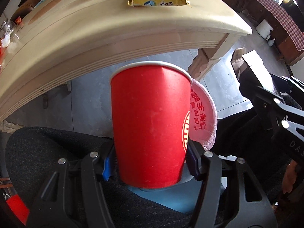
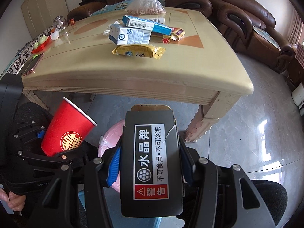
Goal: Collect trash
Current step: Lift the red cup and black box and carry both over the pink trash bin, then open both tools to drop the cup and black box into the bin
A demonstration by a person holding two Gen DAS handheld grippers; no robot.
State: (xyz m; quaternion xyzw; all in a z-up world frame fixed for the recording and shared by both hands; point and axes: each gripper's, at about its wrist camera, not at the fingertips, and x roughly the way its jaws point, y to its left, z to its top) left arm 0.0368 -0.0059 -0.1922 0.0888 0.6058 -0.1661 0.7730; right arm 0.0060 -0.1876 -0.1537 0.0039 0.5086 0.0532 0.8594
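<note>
Below table edge: left hand-held gripper [image 1: 150, 163] clamps red cup [image 1: 150, 123]; right hand-held gripper [image 2: 150, 163] clamps black box [image 2: 152, 163].

black gripper frames [image 2: 150, 163] | silver screws | blue ribbed fingers [image 2: 114, 168] | dark trousers [image 1: 38, 152]

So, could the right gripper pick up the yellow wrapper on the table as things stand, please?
Probably not yet. The right gripper is already shut on a black box, so its jaws are full. The yellow wrapper lies unobstructed near the table edge, but the box would need dropping first.
</note>
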